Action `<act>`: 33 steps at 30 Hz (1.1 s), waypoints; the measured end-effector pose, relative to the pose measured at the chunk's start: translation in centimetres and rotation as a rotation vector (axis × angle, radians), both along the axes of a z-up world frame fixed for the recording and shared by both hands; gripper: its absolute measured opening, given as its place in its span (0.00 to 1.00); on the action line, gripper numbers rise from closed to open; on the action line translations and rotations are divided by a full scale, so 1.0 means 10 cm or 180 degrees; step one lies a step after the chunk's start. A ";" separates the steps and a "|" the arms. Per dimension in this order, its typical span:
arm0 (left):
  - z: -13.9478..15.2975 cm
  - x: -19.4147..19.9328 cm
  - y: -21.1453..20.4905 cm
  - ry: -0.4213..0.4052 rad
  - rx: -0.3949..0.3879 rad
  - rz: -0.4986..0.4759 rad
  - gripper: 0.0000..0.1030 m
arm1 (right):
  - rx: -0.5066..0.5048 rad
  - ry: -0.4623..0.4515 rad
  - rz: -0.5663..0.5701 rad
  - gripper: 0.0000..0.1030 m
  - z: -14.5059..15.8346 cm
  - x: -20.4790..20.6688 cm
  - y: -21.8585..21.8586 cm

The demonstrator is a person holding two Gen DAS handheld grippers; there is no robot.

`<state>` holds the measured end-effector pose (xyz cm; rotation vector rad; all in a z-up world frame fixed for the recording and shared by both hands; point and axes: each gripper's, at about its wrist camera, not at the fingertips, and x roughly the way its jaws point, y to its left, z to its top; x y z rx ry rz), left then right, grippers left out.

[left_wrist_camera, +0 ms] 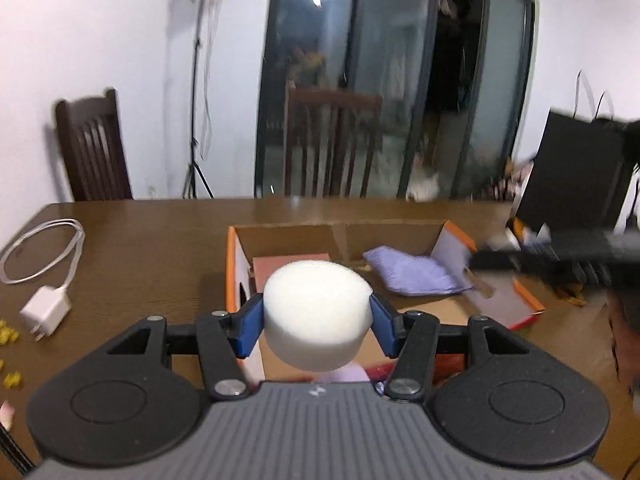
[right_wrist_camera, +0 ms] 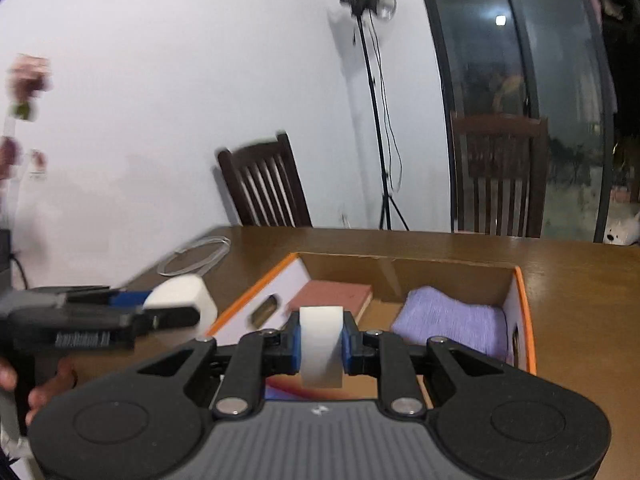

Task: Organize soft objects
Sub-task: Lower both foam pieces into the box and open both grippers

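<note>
My left gripper [left_wrist_camera: 317, 320] is shut on a round white foam puck [left_wrist_camera: 316, 312], held above the near edge of an open cardboard box with orange rims [left_wrist_camera: 230, 264]. Inside the box lie a purple cloth bundle [left_wrist_camera: 412, 276] and a flat reddish-brown pad [left_wrist_camera: 292, 268]. My right gripper [right_wrist_camera: 321, 346] is shut on a narrow white foam piece [right_wrist_camera: 321, 344], standing on edge between the blue pads over the same box [right_wrist_camera: 524, 320]. The purple bundle [right_wrist_camera: 452, 324] and the reddish pad [right_wrist_camera: 332, 296] show beyond it. At the left of the right wrist view, the left gripper with its puck [right_wrist_camera: 180, 300] appears blurred.
A white charger [left_wrist_camera: 46, 312] and its coiled cable [left_wrist_camera: 44, 252] lie on the brown table [left_wrist_camera: 140, 248] at left, with small yellow bits [left_wrist_camera: 8, 336] near the edge. Dark wooden chairs [left_wrist_camera: 92, 148], a light stand [left_wrist_camera: 196, 120] and glass doors stand behind. A black bag [left_wrist_camera: 576, 176] stands at right.
</note>
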<state>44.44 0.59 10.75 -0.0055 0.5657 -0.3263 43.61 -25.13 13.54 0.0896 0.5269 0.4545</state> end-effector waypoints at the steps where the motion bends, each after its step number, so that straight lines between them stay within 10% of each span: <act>1: -0.04 0.12 -0.02 0.0072 0.0030 -0.0014 0.55 | -0.0009 0.0096 0.0006 0.18 -0.01 0.27 0.03; 15: -0.61 0.88 -0.30 0.0504 0.0613 -0.0246 0.73 | -0.0252 0.1077 -0.0197 0.30 -0.81 2.22 0.51; 33: 0.37 -0.59 0.05 -0.0214 0.0295 0.0208 0.78 | -0.0323 0.0231 -0.0341 0.50 0.35 0.53 -0.20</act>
